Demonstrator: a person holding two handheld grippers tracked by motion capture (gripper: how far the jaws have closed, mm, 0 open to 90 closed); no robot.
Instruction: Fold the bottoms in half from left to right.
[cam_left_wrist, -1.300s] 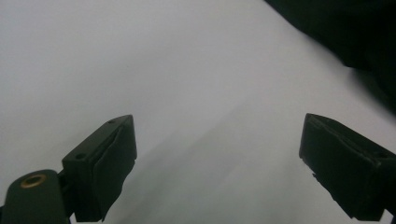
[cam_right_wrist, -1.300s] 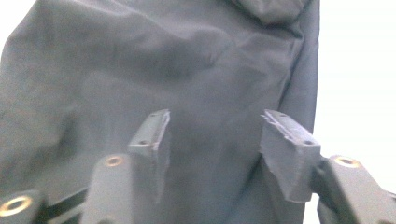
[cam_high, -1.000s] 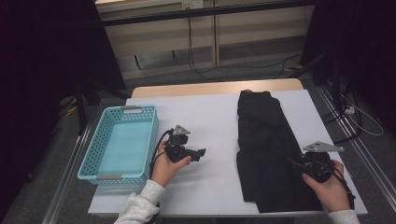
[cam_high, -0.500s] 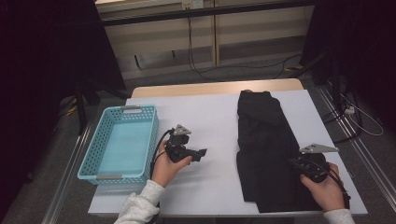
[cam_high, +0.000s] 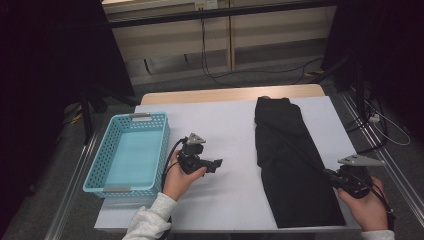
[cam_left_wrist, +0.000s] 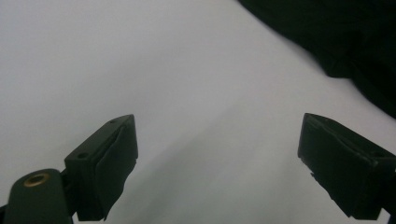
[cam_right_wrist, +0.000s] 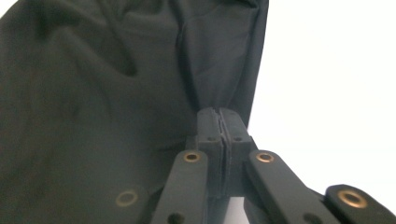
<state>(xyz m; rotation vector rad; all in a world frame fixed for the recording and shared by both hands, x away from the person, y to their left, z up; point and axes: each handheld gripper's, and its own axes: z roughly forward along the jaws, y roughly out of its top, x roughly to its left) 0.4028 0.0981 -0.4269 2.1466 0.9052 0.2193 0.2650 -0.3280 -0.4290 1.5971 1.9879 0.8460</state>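
Right gripper view: right tongs (cam_right_wrist: 219, 122) pinch the black cloth (cam_right_wrist: 93, 93) near the tabletop's (cam_high: 225, 125) right edge | left tongs (cam_left_wrist: 219, 154) wide, holding nothing, over bare tabletop

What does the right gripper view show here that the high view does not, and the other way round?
The right gripper view shows the right gripper's pads pressed together on a pinched fold at the edge of the black cloth, with creases running from the pinch.

The high view shows the blue basket at the table's left, the left gripper resting apart from the cloth, both hands, and the cloth's whole folded length.

Both show the black cloth on the white table and the right gripper at the cloth's right edge.
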